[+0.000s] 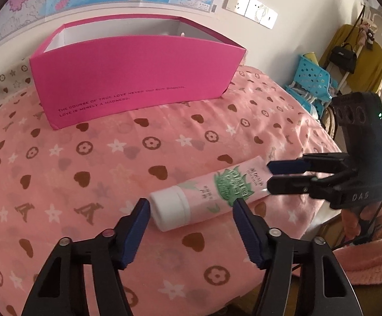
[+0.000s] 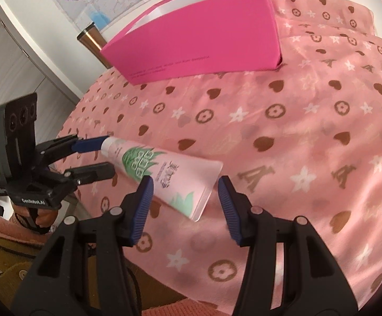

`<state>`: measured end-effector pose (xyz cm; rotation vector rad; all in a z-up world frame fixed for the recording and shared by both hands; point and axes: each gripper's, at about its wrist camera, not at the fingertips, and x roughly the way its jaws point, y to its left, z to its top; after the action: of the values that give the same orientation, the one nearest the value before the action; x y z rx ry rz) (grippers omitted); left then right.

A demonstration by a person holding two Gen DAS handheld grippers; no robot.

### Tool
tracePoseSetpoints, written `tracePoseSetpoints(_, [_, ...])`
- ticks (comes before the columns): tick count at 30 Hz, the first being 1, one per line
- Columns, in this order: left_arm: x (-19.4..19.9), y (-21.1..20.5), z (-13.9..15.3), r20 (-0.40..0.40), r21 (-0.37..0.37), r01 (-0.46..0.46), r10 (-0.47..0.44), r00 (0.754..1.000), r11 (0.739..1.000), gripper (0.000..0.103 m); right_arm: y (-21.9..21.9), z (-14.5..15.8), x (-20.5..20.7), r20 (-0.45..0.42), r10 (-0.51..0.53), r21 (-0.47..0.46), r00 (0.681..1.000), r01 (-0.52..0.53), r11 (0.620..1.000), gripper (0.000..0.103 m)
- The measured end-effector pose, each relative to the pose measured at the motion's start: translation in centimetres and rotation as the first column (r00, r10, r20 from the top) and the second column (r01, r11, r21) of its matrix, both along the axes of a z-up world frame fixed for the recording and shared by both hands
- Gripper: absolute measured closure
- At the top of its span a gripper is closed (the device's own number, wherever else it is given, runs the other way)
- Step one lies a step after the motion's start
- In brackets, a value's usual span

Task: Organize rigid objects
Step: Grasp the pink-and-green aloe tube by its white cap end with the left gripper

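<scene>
Right now you are at the pick-up step, as I judge it: one pink tube (image 1: 206, 192) lies on its side on the bed (image 1: 112, 158), well short of the pink box (image 1: 135, 79) that stands open-topped farther back.

Your left gripper (image 1: 191, 208) is spread wide. Its fingers (image 1: 138, 226) flank the tube's white cap end in its own view, and nothing is pinched between them. Your right gripper (image 2: 185, 187) is likewise spread, with the flat crimped tail of the tube (image 2: 164, 173) lying between its fingers (image 2: 143, 205). In the left wrist view the same gripper (image 1: 270, 176) comes in from the side, one finger above and one below the tail; whether either pad touches the tube I cannot tell.

Your next move likely calls for choosing one hand. Close it squarely on the tube body, not on the thin tail, which may fold or slip. Then lift clear of the soft blanket and carry the tube over the near wall of the box (image 2: 199, 34).

Count: one tube, one box, two grippers. A metal tumbler (image 2: 91, 36) stands behind the box.
</scene>
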<state>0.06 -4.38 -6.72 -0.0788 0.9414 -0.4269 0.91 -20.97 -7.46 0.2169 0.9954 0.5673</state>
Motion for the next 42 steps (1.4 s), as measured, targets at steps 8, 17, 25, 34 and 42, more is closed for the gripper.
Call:
tracePoseSetpoints(8, [0.2, 0.4, 0.1, -0.017, -0.022, -0.015, 0.015, 1.000, 1.000, 0.042, -0.3, 0.0, 0.0, 0.004, -0.032, 0.026, 0.999, 0.032, 0.999, 0.049])
tracePoseSetpoints(17, [1.4, 0.6, 0.5, -0.004, -0.035, -0.047, 0.047, 0.999, 0.998, 0.042, -0.3, 0.9, 0.9, 0.039, -0.062, 0.040, 0.997, 0.060, 0.997, 0.049])
tracePoseSetpoints(25, [3.3, 1.0, 0.3, -0.004, -0.033, -0.086, 0.086, 0.996, 0.996, 0.043, -1.1, 0.4, 2.9, 0.033, -0.090, 0.071, 0.995, 0.087, 0.994, 0.050])
tracePoseSetpoints(34, [2.9, 1.4, 0.6, 0.000, -0.065, -0.072, 0.072, 0.997, 0.995, 0.052, -1.5, -0.1, 3.1, 0.021, -0.097, 0.073, 0.995, 0.095, 0.993, 0.050])
tracePoseSetpoints(42, [3.0, 1.2, 0.8, -0.010, -0.067, -0.085, 0.085, 0.996, 0.994, 0.051, -1.4, 0.0, 3.1, 0.020, -0.100, 0.086, 0.995, 0.098, 0.991, 0.049])
